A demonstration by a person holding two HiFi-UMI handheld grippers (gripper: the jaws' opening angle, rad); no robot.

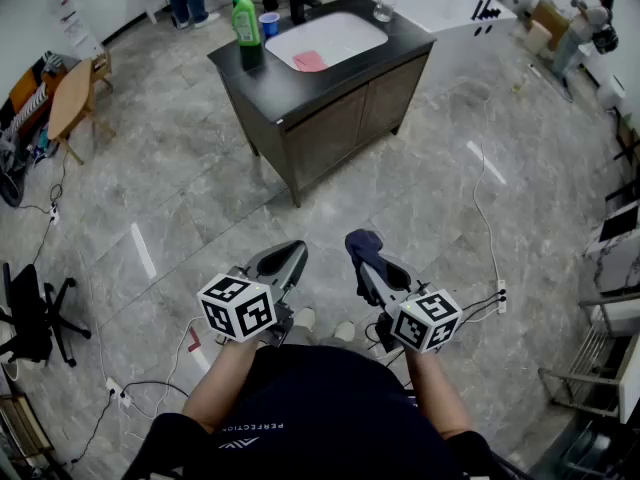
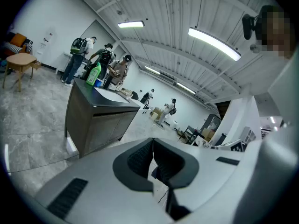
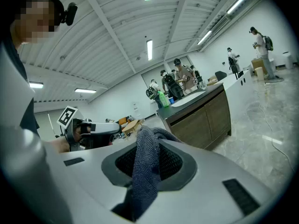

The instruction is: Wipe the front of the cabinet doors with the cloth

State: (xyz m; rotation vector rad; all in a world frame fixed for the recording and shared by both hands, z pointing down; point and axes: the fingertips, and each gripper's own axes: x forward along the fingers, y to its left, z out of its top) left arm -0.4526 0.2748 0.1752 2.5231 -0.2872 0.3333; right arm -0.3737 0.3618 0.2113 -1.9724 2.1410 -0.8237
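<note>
The right gripper is clamped on the dark cloth, which drapes over its jaws. The left gripper has its jaws pressed together, empty. Both are well apart from the cabinet, whose doors face them.

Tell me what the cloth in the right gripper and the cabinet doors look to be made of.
Cloth: dark blue-grey textile, likely microfibre or terry; its surface shows a fine looped, nubbly weave and it drapes limply. Cabinet doors: brown wood or wood-look laminate, matte; faint grain shows and no glare, but the pictures cannot settle which.
</note>
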